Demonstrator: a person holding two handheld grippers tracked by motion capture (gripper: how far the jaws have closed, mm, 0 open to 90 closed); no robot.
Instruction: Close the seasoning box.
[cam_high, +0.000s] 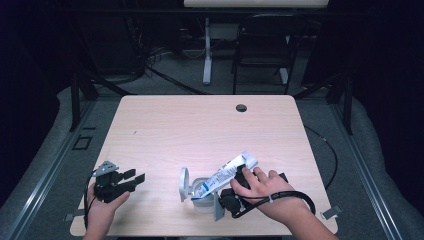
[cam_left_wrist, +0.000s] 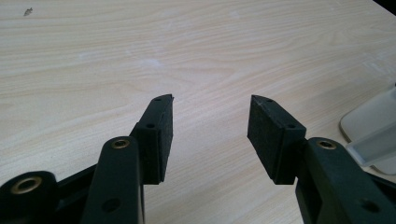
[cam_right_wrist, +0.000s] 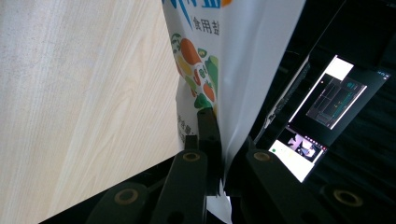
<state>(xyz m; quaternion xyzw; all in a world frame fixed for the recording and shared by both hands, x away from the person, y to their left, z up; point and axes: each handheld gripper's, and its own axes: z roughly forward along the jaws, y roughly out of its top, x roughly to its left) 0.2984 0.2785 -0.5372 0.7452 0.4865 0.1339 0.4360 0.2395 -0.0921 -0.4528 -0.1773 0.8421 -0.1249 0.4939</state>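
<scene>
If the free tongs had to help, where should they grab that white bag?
Probably the bag's flat middle, coming from its left side: it lies tilted over the container, its upper end already pinched in the right tongs. The left tongs are open.

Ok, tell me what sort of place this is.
Probably a recording lab or studio: a lone light wooden table on grey carpet, dark curtained surroundings, lit computer monitors nearby, and black metal frame posts around the table.
</scene>
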